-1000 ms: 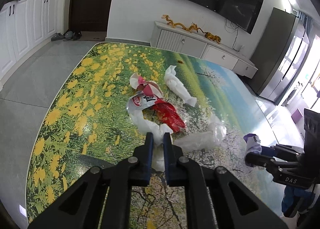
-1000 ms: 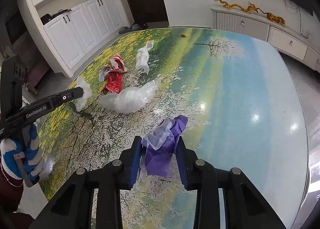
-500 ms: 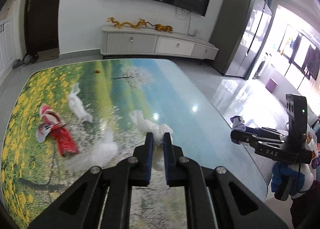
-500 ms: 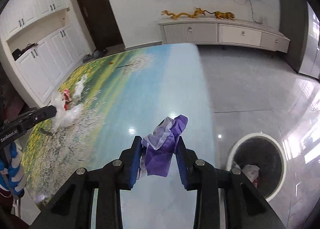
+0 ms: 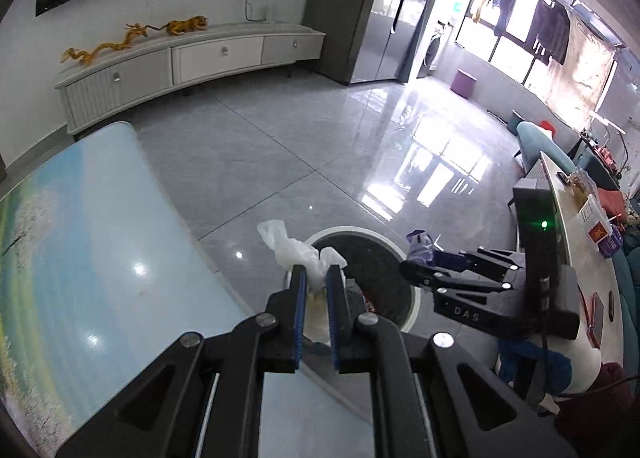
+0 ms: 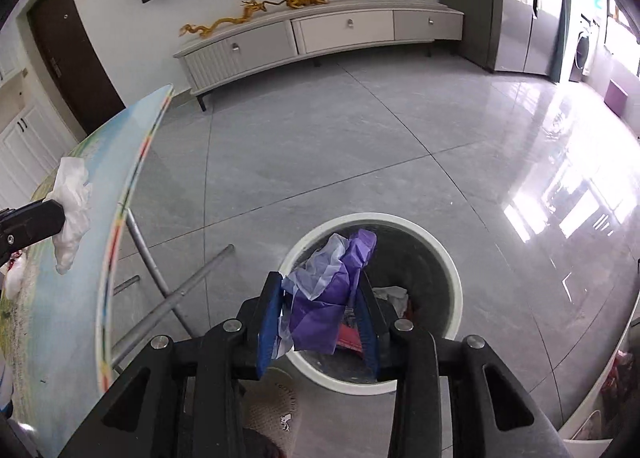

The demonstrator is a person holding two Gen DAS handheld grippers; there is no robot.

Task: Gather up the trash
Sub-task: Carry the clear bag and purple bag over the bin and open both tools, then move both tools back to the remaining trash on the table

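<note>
My left gripper (image 5: 316,278) is shut on a crumpled white plastic bag (image 5: 298,250) and holds it past the table edge, near the round white-rimmed trash bin (image 5: 414,290) on the floor. My right gripper (image 6: 320,290) is shut on a purple and white plastic wrapper (image 6: 332,278) and holds it right above the same bin (image 6: 454,282), which has red and white trash inside. The right gripper also shows in the left wrist view (image 5: 412,258). The white bag also shows in the right wrist view (image 6: 72,198).
The glass table with a landscape print (image 5: 80,258) is at the left; its edge (image 6: 116,242) and metal legs (image 6: 180,290) stand beside the bin. A white TV cabinet (image 6: 320,38) lines the far wall. Grey tiled floor (image 6: 360,130) surrounds the bin.
Both grippers have swung right, away from the table, carrying their trash. The right one has come over the bin, and the left one has come to the table edge near the bin.
</note>
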